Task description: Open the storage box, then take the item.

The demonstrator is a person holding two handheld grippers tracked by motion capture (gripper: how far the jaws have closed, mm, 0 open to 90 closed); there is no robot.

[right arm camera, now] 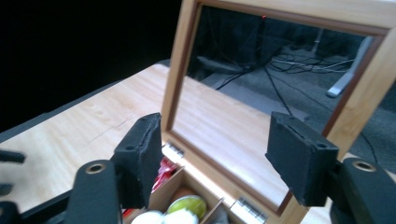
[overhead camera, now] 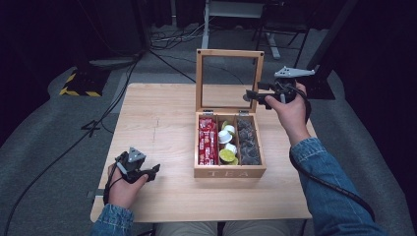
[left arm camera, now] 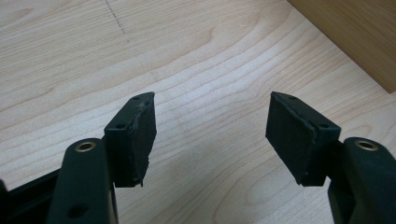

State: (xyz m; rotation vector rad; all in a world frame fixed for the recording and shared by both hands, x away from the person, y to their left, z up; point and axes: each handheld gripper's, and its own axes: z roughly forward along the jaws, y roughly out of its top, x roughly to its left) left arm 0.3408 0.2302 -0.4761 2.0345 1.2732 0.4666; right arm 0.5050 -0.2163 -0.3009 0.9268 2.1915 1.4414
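Wooden tea box (overhead camera: 230, 172) sits mid-table (overhead camera: 162, 128), long axis running near to far, glass-paned lid (overhead camera: 229, 81) upright. Right tool (overhead camera: 252, 95), part-open and empty, hovers beside the lid; left tool (overhead camera: 156, 170) rests part-open, empty.

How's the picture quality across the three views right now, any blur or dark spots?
High view: table evenly lit, surroundings dark, tea box soft but readable. Left gripper view: sharp wood grain, mild shadow under the jaws. Right gripper view: lid frame blurred, black background at left.
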